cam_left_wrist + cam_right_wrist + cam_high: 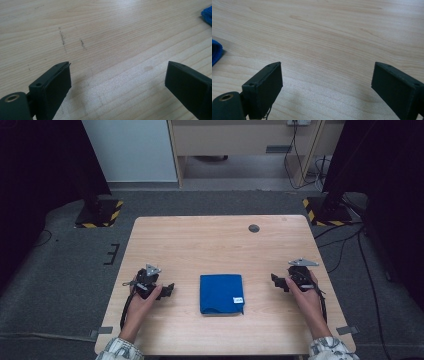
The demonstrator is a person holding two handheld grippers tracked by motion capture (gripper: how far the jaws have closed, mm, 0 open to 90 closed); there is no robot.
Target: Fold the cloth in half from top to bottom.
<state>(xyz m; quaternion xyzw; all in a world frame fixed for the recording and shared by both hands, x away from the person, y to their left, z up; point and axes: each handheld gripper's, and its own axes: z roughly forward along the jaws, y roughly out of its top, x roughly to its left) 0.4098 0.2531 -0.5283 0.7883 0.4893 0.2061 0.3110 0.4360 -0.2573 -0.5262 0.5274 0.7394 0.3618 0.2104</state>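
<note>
A folded blue cloth (pixel 221 293) with a small white tag lies flat in the middle of the wooden table (pixel 215 240), near the front edge. My left gripper (pixel 169 290) rests on the table to the cloth's left, held in a hand, its jaws wide apart and empty. My right gripper (pixel 274 281) sits to the cloth's right, also open with nothing between its jaws. In the left gripper view (pixel 117 82) a corner of the cloth (pixel 207 15) shows at the upper right. In the right gripper view (pixel 327 80) the cloth's edge (pixel 215 53) shows at the left.
A small dark round disc (pixel 254 228) sits in the table's far right part. Black stands with yellow-striped bases (pixel 97 215) (pixel 325 212) flank the table on the grey floor, and cables (pixel 345 245) trail at the right.
</note>
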